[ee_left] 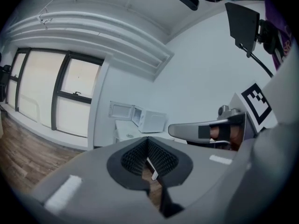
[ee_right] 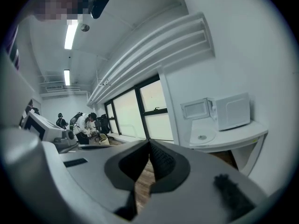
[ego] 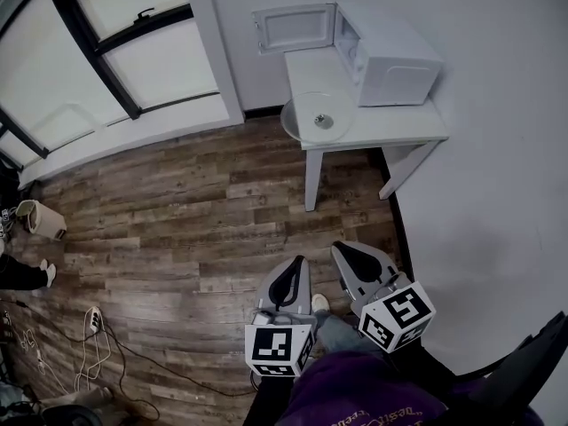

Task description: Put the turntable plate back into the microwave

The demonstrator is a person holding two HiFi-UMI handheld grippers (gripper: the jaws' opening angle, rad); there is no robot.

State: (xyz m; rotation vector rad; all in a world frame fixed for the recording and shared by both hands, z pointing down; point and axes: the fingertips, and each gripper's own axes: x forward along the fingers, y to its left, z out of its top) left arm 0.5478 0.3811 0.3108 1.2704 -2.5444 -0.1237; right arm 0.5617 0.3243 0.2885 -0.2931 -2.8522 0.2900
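Wooden floor (ego: 177,211) stretches between us and the white table (ego: 395,124), where the turntable plate (ego: 311,118) lies beside the open-doored microwave (ego: 395,56). We hold our left gripper (ego: 298,260) and right gripper (ego: 340,248) well short of it, jaws together, empty.

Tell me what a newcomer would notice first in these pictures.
A white microwave stands on a small white table in the corner, its door swung open. A round glass plate lies on the table near the opening, jutting over the edge. Low in the head view, the left gripper and right gripper are shut and empty, well short of the table.
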